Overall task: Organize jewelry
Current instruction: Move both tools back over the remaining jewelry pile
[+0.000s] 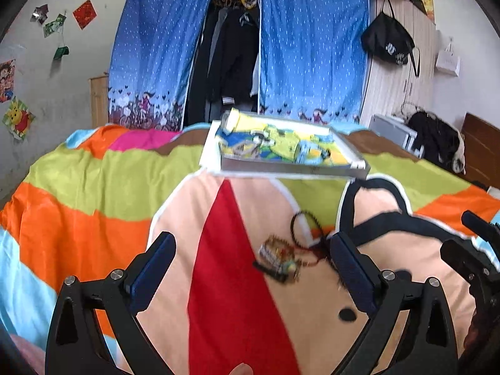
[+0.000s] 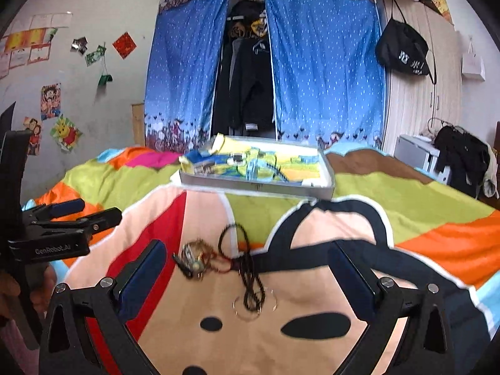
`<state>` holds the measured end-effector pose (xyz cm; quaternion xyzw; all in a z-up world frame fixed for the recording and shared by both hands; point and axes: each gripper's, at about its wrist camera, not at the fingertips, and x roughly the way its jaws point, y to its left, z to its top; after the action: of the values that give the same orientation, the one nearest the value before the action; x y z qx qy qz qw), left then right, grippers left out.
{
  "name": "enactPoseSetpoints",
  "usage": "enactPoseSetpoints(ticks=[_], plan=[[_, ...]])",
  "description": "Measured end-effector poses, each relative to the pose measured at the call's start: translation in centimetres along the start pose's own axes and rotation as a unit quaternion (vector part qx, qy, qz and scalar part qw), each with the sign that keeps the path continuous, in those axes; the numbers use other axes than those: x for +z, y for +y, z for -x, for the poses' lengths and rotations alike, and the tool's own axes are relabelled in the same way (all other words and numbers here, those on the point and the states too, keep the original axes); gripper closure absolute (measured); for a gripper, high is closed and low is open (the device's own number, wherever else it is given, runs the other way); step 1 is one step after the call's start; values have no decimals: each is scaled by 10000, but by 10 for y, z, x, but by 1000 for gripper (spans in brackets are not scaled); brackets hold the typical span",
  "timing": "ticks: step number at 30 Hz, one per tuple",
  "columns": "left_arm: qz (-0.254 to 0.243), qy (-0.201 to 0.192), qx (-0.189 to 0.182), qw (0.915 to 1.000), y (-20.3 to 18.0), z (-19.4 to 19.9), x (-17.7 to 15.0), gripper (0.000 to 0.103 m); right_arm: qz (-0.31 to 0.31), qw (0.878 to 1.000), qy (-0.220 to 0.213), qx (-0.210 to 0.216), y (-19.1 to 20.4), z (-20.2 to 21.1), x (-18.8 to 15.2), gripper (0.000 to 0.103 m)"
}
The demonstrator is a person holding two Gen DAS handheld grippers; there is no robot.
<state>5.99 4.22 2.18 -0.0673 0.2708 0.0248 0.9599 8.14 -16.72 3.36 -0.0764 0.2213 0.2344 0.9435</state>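
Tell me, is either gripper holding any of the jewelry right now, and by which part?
Nothing is held. Both the left gripper and right gripper have their jaws wide open above the jewelry pile, which lies untouched on the blanket.

Home bedroom, bed (image 2: 406, 181) under a bright striped blanket (image 1: 93, 181), blue curtained wardrobe (image 2: 325, 62) with hanging clothes (image 1: 231, 56), cartoon posters (image 2: 50, 101) on the wall, bag (image 2: 403, 50) on a cupboard

The jewelry pile (image 1: 279, 259) is blurry, so its pieces are hard to tell apart. The tray (image 2: 259, 184) looks fuzzy too.
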Motion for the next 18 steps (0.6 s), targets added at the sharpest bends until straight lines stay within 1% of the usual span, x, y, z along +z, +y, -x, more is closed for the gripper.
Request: enactPoseSetpoints(ticks=[4, 11, 15, 18], plan=[[-144, 356, -33, 9993, 4, -11, -17, 6, -100, 9993, 365, 26, -2, -13, -19, 0], [-140, 908, -235, 9955, 11, -43, -38, 6, -382, 9940, 1027, 18, -15, -38, -55, 0], [-197, 1181, -361, 9921, 11, -63, -46, 6, -557, 9899, 1305, 4, -23, -50, -71, 0], [-236, 1336, -433, 9898, 11, -77, -48, 6, -706, 9872, 1427, 17, -28, -56, -79, 0]])
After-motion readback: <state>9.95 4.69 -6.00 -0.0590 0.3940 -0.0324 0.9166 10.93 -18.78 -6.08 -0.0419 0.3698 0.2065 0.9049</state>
